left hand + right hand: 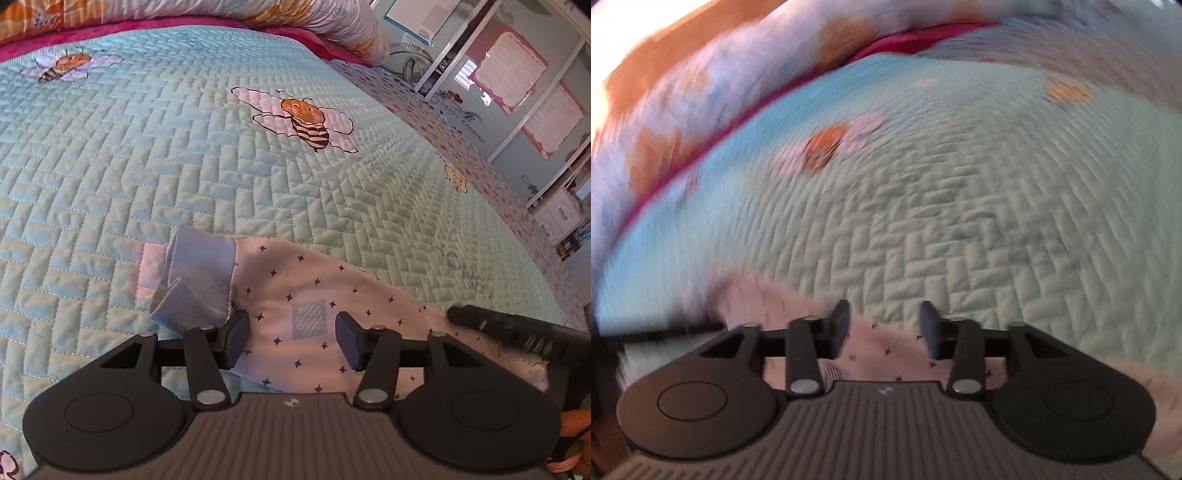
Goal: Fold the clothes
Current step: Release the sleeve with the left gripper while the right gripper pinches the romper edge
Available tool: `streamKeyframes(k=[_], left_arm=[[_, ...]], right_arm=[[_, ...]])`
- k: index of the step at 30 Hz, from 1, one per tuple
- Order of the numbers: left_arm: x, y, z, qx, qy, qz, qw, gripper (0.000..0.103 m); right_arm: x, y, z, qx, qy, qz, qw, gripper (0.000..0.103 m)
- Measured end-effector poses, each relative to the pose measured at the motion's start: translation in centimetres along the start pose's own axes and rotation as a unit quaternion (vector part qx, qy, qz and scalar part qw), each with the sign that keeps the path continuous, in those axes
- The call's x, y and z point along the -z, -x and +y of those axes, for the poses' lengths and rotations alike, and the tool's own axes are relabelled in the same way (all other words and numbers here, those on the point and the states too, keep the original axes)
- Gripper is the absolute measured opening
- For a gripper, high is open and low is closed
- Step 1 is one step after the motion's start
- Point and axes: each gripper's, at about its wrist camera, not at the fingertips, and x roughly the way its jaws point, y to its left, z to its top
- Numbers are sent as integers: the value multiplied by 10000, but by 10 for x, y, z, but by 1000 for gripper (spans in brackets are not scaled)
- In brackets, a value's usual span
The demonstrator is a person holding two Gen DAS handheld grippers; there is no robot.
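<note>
A small white garment (306, 295) with dark star prints and a light blue cuff (199, 273) lies on the quilted bed. My left gripper (291, 338) hovers over it, jaws apart, with the cloth lying flat between the pads and not pinched. A black fingertip of the other gripper (491, 323) touches the garment at the right edge of the left wrist view. In the blurred right wrist view my right gripper (882, 330) stands open above the same star-print cloth (886, 350), nothing pressed between its pads.
The pale green quilt (147, 166) with bee pictures (306, 120) stretches ahead. A rolled floral duvet (314, 18) with pink lining lies at the far end. The bed's edge curves down the right side, with cupboards and mirrored doors (517, 92) beyond.
</note>
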Motion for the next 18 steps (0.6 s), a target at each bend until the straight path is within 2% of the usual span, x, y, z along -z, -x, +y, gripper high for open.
streamKeyframes(k=[1,4,6,7,8,10,12,15,16,18], left_arm=[[0,0,1,33,29,-2,10000,59],[1,-1,-4,-1,-123,-6,9999,62],[2,-2,-10,-79,-314,-10,9995,63],[3,-3,-12,-123,-399,-12,9991,64],[3,-3,-13,-153,-448,-14,9989,64],[3,-2,-13,-173,-439,-24,9989,64],[3,-2,-12,-172,-422,-27,9990,64],[3,-3,-13,-185,-452,-26,9988,64],[4,-3,-14,-200,-483,-26,9986,64],[4,-4,-15,-230,-547,-25,9982,64]], right_arm=[[1,-1,5,83,401,100,9991,50],[2,-8,11,89,849,324,9958,48],[4,-12,18,111,1103,435,9929,28],[5,-10,21,75,1162,453,9922,11],[7,-6,22,16,1157,467,9922,1],[3,-7,26,-9,1191,405,9921,1],[1,-5,25,239,1080,138,9938,1],[3,-16,21,366,801,103,9961,1],[5,-22,25,467,880,121,9949,2],[5,-20,25,553,734,-48,9958,3]])
